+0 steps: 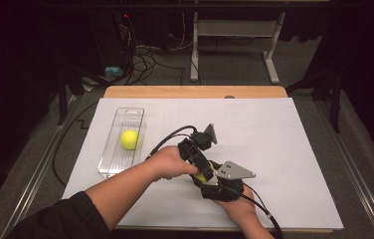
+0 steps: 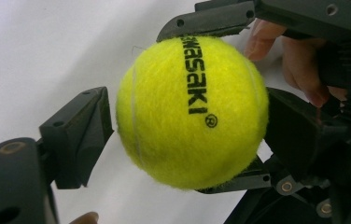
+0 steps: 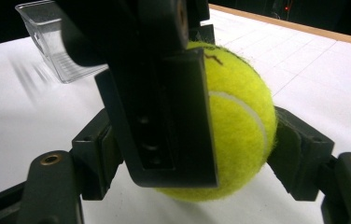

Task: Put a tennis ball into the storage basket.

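Note:
A yellow tennis ball (image 1: 204, 175) (image 2: 192, 112) (image 3: 239, 126) with black lettering hangs just above the white table sheet, between both grippers at the table's middle front. My right gripper (image 1: 209, 180) (image 3: 197, 158) is shut on it; in the left gripper view its jaws press the ball from above and below. My left gripper (image 1: 199, 167) (image 2: 187, 135) stands open around the same ball. One of its jaws touches the ball and the other sits a sliver off it. A second tennis ball (image 1: 130, 139) lies in a clear plastic tray (image 1: 118, 164) (image 3: 47, 42) at the left.
White paper (image 1: 284, 149) covers the wooden table (image 1: 195, 91). Cables trail from both grippers across the sheet. Beyond the far edge are a dark floor, loose wires and a white desk frame (image 1: 234, 45).

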Tool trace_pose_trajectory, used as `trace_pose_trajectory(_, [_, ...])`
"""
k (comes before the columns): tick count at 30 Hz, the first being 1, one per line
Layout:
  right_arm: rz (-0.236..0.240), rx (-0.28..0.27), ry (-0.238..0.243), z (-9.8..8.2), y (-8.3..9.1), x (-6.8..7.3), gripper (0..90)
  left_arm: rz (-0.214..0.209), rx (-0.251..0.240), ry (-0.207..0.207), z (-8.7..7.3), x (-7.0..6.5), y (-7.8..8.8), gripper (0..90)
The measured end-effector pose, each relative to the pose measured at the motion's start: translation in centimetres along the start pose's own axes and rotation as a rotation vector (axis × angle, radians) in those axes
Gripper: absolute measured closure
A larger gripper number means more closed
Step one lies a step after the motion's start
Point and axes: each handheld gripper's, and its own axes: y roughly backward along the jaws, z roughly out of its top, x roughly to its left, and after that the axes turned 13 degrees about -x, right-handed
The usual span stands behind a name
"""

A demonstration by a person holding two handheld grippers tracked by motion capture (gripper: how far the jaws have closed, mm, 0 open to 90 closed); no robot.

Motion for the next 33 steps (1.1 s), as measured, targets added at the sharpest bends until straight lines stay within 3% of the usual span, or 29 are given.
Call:
trace_pose_trajectory(11, [-0.004,0.0,-0.001,-0.06,-0.05,-0.03,27.1,-0.003,-0.005,-0.011,-0.06,-0.1,-0.06,25.9])
trace_pose_trajectory(25, [-0.006,0.001,0.024,-0.15,-0.16,0.05,26.5,0.005,0.008,-0.018,-0.06,-0.12,-0.12,26.7])
trace_pose_trajectory(33, [-0.009,-0.001,0.016,-0.15,-0.15,0.13,26.3,0.006,0.001,-0.016,-0.07,-0.14,-0.04,26.8])
